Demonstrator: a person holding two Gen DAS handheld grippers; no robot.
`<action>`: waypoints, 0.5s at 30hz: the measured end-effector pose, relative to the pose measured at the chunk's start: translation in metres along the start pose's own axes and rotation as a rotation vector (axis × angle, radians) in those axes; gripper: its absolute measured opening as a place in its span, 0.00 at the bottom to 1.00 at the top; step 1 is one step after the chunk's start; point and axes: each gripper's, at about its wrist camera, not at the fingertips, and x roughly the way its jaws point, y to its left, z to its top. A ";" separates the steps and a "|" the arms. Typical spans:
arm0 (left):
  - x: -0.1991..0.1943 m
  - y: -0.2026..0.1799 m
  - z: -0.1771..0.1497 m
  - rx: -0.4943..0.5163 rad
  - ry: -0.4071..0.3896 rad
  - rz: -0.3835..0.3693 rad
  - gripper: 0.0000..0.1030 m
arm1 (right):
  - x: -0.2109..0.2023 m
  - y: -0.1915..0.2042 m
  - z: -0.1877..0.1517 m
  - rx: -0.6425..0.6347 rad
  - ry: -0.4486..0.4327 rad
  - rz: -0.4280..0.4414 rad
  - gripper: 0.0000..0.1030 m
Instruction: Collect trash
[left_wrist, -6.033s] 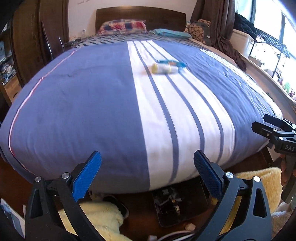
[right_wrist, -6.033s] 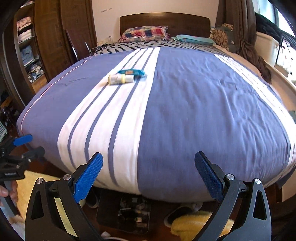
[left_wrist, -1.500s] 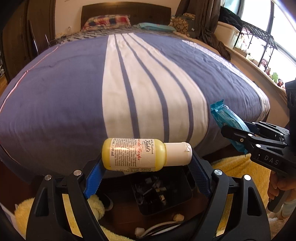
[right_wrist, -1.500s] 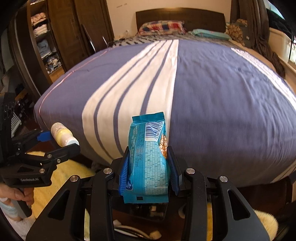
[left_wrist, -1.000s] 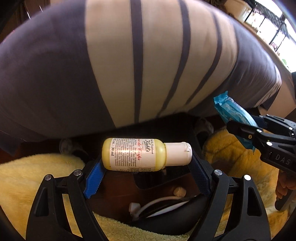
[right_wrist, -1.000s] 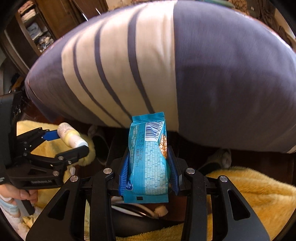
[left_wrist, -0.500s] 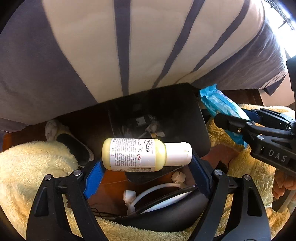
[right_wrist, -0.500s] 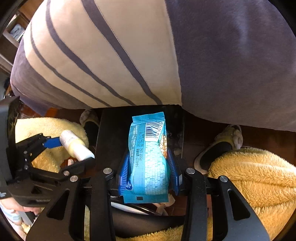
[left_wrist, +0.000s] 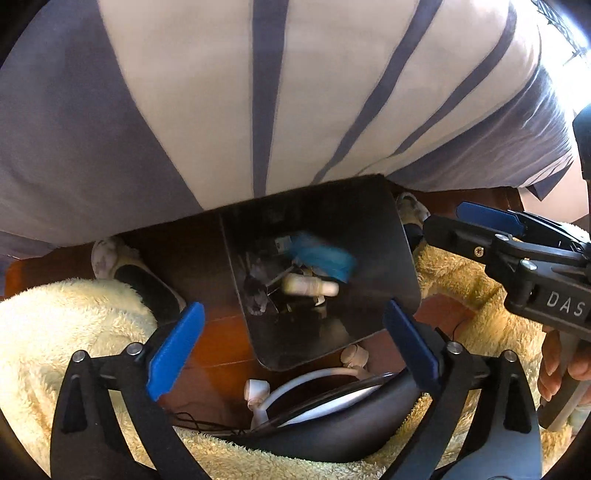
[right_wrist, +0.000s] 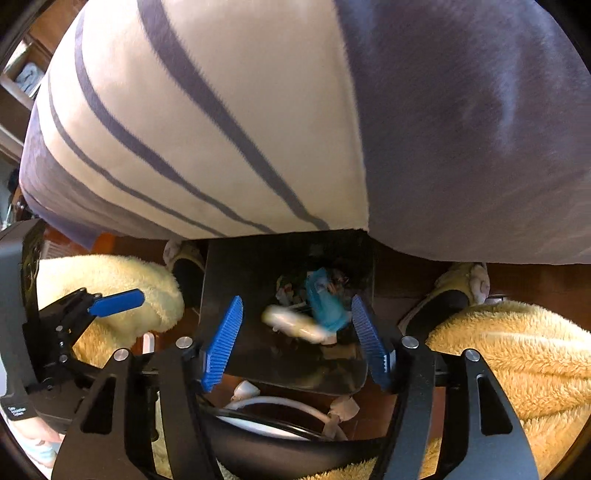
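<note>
A black trash bin (left_wrist: 402, 273) stands on the floor at the foot of the bed, also in the right wrist view (right_wrist: 218, 280). A small yellow bottle (left_wrist: 308, 286) and a blue snack wrapper (left_wrist: 325, 256) lie inside it among other rubbish; both also show blurred in the right wrist view, the bottle (right_wrist: 291, 323) beside the wrapper (right_wrist: 325, 299). My left gripper (left_wrist: 295, 343) is open and empty above the bin. My right gripper (right_wrist: 295, 339) is open and empty above the bin too, and shows at the right of the left wrist view (left_wrist: 491, 221).
The striped blue and white duvet (left_wrist: 221, 92) hangs over the bin's far side. Yellow fluffy rugs (left_wrist: 44, 332) lie on both sides. Slippers (left_wrist: 140, 273) sit by the bin. A black and white device with a white cord (left_wrist: 314, 398) lies just below the grippers.
Both grippers have opened. The yellow bottle left my left gripper and the blue wrapper left my right gripper; both now lie in the bin.
</note>
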 end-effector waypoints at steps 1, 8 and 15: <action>-0.002 -0.001 0.000 0.001 -0.005 0.000 0.92 | -0.003 -0.001 0.001 0.004 -0.006 -0.003 0.67; -0.018 0.000 0.001 0.003 -0.049 -0.003 0.92 | -0.022 -0.001 0.001 0.016 -0.047 -0.008 0.76; -0.048 0.000 0.001 0.006 -0.124 0.007 0.92 | -0.048 -0.004 0.000 0.022 -0.113 -0.015 0.83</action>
